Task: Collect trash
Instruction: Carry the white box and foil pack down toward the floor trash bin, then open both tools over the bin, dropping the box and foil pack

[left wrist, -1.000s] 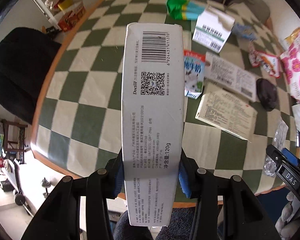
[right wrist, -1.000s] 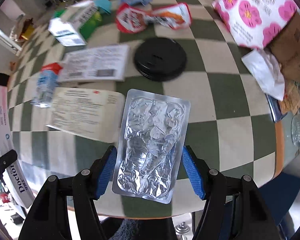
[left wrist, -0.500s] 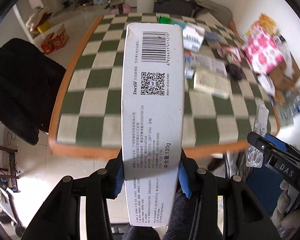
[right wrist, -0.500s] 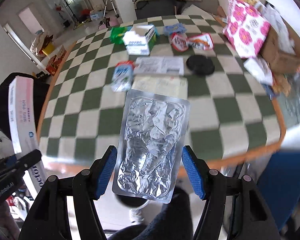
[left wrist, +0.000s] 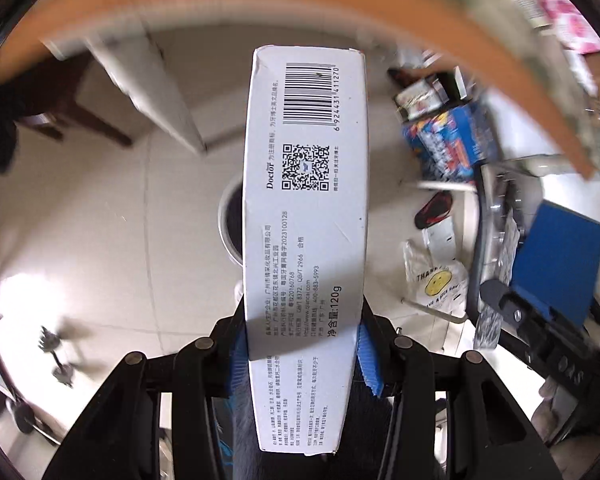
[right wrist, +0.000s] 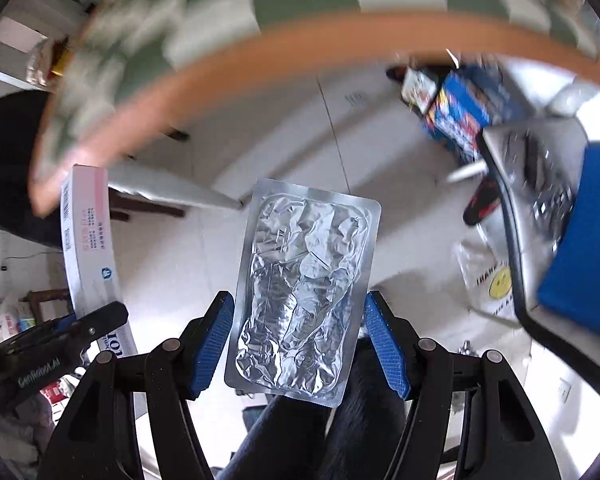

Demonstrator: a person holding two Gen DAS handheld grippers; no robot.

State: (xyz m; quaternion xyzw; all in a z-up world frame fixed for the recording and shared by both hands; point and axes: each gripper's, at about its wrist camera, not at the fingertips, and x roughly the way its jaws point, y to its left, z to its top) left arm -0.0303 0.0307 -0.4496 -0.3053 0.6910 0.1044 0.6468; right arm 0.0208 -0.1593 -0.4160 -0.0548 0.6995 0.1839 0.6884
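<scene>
1. Two grippers are counted: left gripper (left wrist: 302, 354), right gripper (right wrist: 298, 344).
2. One white toothpaste box (left wrist: 306, 216) is counted.
3. One foil blister pack (right wrist: 304, 292) is counted.
4. One white bin (left wrist: 230, 226) is seen on the floor.
5. One smiley-face plastic bag (left wrist: 436, 280) is counted.
6. One blue printed carton (left wrist: 448, 142) is counted.

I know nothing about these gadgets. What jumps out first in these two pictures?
A long white box with a barcode and QR code fills the middle of the left view, clamped between the left gripper's blue pads. In the right view, a crinkled silver blister pack sits the same way in the right gripper. Above both, the table's orange edge streaks by, blurred, with pale floor below.
</scene>
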